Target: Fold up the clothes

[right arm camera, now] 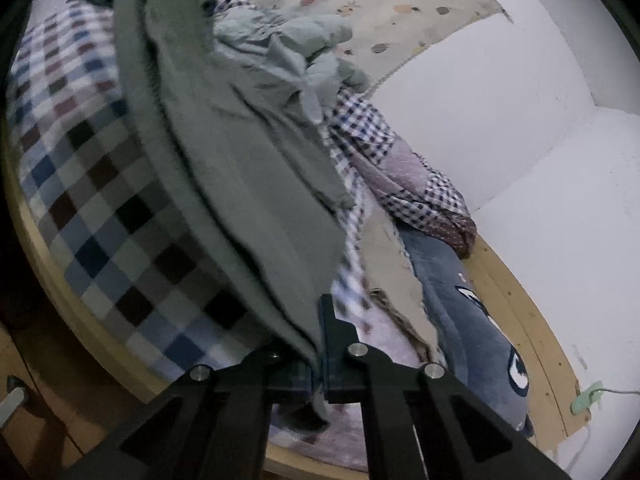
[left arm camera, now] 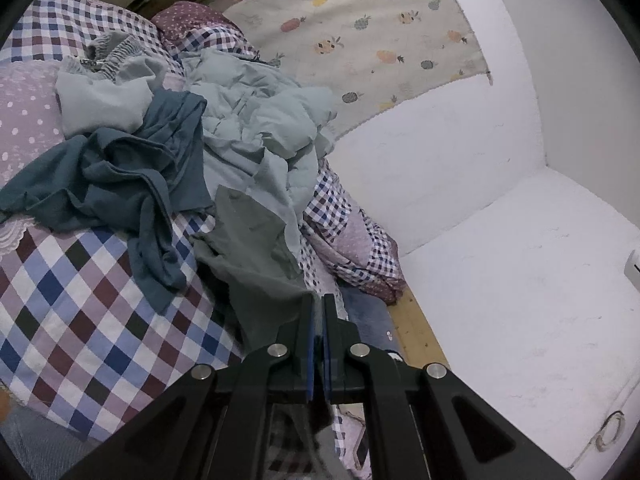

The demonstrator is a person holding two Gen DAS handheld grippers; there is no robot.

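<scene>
I am holding the grey-green garment (left arm camera: 256,256) in both tongs. The left tongs (left arm camera: 319,304) are closing tight on one edge of it, just above the checked bedspread (left arm camera: 80,300). The right tongs (right arm camera: 320,320) are also pinching the grey-green garment (right arm camera: 240,168), which is running away from them as a long, taut band over the bedspread (right arm camera: 100,200). The far end of the garment is lying against the heap of pale blue clothes (left arm camera: 256,128), with a dark teal garment (left arm camera: 132,184) crumpled on the bedspread beside that heap.

Risks I am judging from here:
- The grip is on thin edges only; a sharp pull may be slipping the cloth out.
- The garment's far end may be dragging the pale heap along with it.
- The right view is blurring, so I cannot tell which edge I am holding; a wrong edge would skew the fold.
</scene>
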